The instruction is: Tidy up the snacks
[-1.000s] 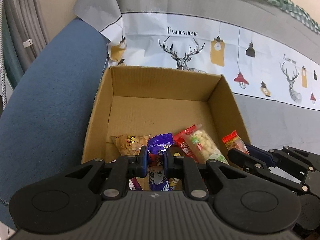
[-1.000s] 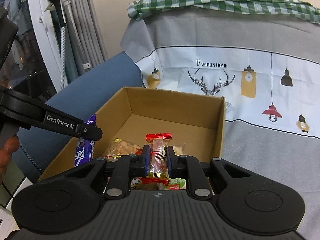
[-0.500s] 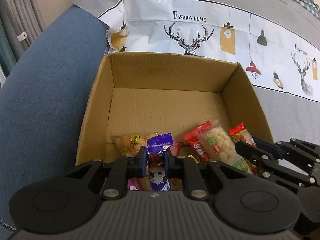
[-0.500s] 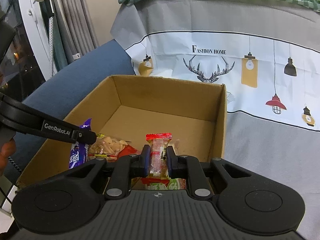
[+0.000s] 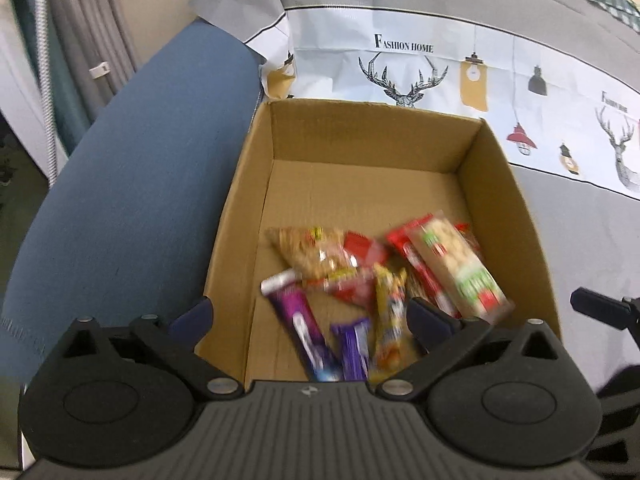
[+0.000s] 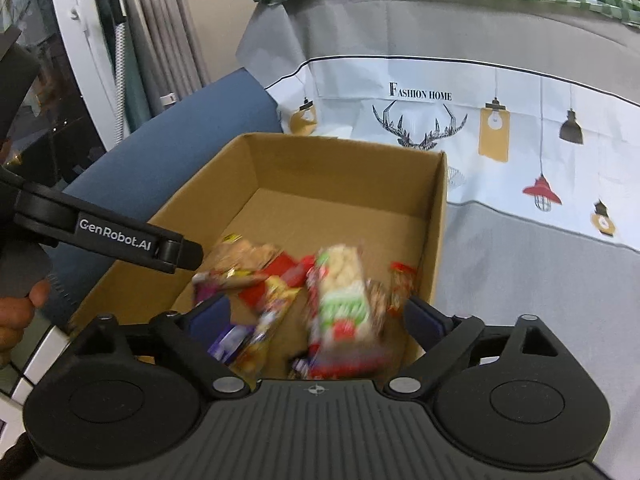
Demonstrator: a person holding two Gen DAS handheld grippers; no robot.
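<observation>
Grey deer-print cloth [image 5: 400, 12] is draping the sofa behind an open brown cardboard box [image 5: 372, 136]. Left gripper [image 5: 310, 316] and right gripper [image 6: 316, 316] are both opening wide, gripping nothing. Purple foil bars [image 5: 304, 324], a red-ended candy [image 6: 402, 280] and a clear peanut pack [image 5: 460, 264] are lying heaped at the near end. Best to lift both straight out, clear of the box walls.

Matt corrugated cardboard box [image 5: 496, 184], glossy wrappers [image 5: 460, 268]
</observation>
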